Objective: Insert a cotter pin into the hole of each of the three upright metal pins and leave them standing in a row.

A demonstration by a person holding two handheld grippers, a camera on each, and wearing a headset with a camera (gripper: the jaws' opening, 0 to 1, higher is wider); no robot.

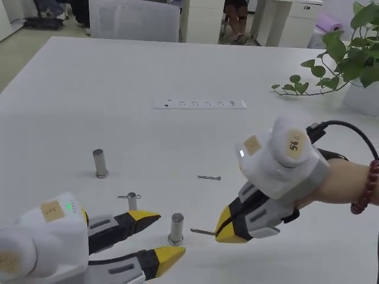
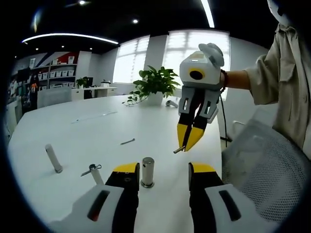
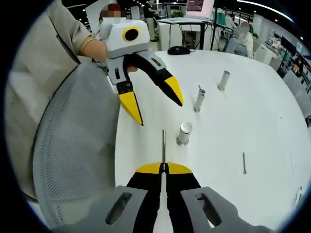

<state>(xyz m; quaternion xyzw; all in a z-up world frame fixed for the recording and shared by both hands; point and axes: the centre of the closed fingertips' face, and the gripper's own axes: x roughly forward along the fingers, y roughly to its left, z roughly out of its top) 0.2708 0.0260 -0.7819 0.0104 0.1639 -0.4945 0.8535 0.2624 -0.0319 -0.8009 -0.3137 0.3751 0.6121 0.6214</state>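
The cotter pin (image 3: 163,145) is thin, light and stiff, and it could twist if held loosely, so its back end is the best place to pinch it. The right gripper (image 1: 220,232) has its jaws closed tight on that end. The tip points at the nearest metal pin (image 1: 176,228), which stands on the desk (image 1: 177,71) between the wide-open jaws of the left gripper (image 3: 161,113). The middle metal pin (image 1: 132,201) already has one through it. The far metal pin (image 1: 99,163) is bare, and a spare cotter pin (image 1: 209,177) lies nearby.

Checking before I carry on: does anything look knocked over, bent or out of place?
Nothing stands out. The far metal pin, middle metal pin with its cotter pin and near metal pin stand upright; a loose cotter pin lies flat on the table.
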